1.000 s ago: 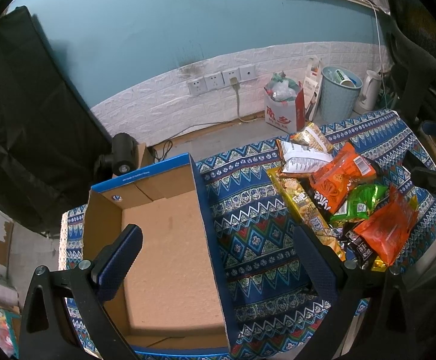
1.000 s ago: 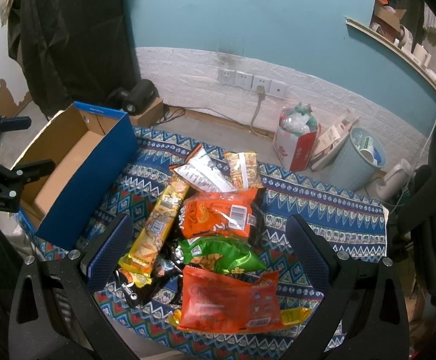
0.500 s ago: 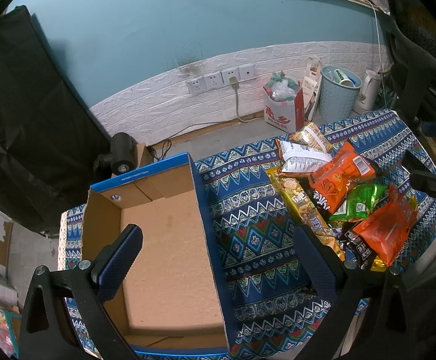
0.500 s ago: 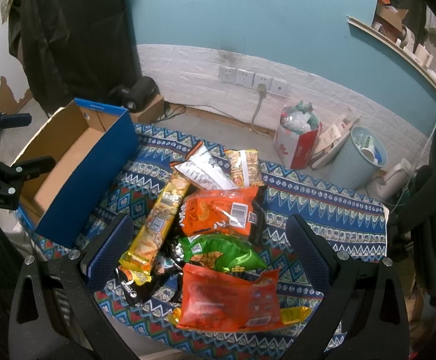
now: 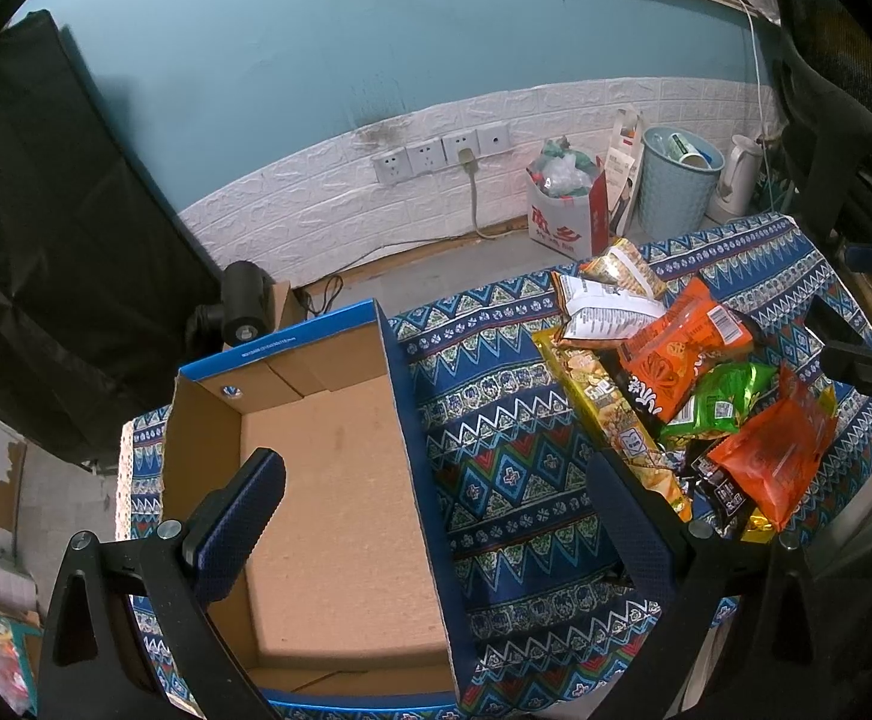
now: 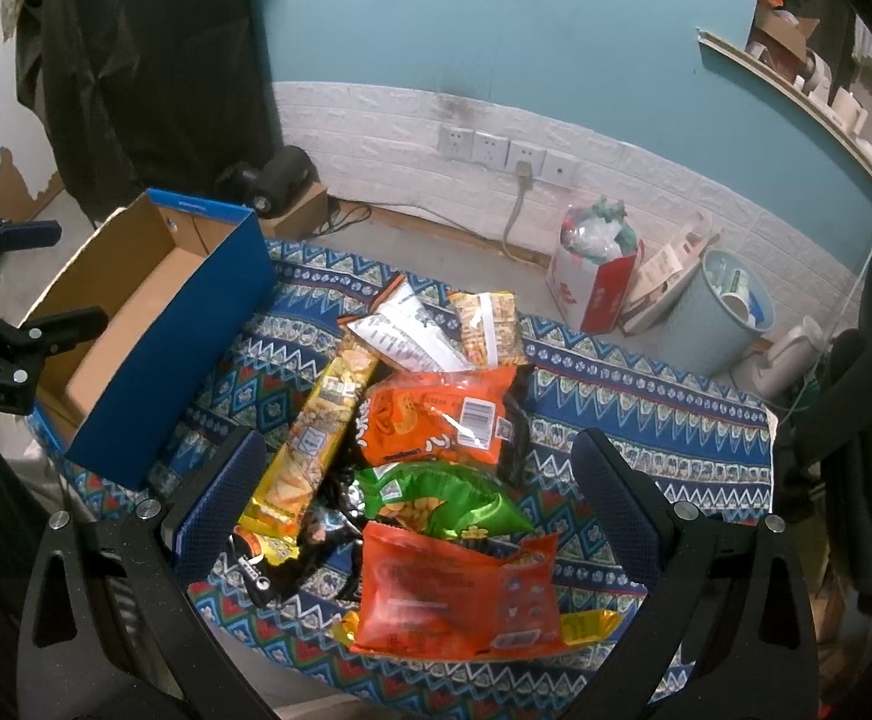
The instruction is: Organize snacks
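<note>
The box (image 6: 153,324) sits left of the snack pile (image 6: 417,456) on the cloth (image 6: 646,420); bin (image 6: 718,312) behind.

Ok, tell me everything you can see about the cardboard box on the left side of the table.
The box is an open-topped cardboard carton, blue outside, plain brown inside, with a blue top rim and no lid in view. It looks empty: only the bare floor and folded end flaps show. It sits upright on the patterned cloth, left of the snack pile and apart from it. The left hand-held gripper hangs open above it, one finger over the interior, not touching it.
</note>
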Available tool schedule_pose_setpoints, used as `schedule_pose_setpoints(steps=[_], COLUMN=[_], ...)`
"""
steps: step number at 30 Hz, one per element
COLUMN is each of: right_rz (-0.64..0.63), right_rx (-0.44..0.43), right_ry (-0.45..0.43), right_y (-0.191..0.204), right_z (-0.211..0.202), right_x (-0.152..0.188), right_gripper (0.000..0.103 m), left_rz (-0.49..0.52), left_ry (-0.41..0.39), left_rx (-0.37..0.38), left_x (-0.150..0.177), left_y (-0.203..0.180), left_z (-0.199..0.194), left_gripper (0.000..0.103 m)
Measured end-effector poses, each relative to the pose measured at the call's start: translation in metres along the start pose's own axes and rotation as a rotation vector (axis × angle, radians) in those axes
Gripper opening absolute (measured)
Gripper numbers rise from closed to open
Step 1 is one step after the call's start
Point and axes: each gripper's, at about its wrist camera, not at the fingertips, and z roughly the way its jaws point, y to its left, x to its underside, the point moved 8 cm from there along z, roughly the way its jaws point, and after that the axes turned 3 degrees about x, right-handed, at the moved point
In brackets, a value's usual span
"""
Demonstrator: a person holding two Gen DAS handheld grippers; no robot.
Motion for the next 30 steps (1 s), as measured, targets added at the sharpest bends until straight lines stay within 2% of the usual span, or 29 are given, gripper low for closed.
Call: schedule_pose_setpoints(steps=[15,23,30], right_rz=[0.007,0.042,0.101], right_rx=[0.003,0.006,0.018], right_ry=[0.026,0.077,0.141], right_y=[-0.007,-0.022,-0.048], right_z=[0.005,0.021,0.04], right_x=[0.005,0.013,0.034], right_gripper=[0.1,0.1,0.1], left_rz=[0.018,0.034,0.046], left_ry=[0.027,0.109,0.176], left_rx=[0.008,0.051,0.109], left_x=[0.0,0.009,0.02], left_y=[-0.007,-0.024,-0.046], left_z=[0.01,0.033,0.053], left_gripper=[0.102,0.102,0.102])
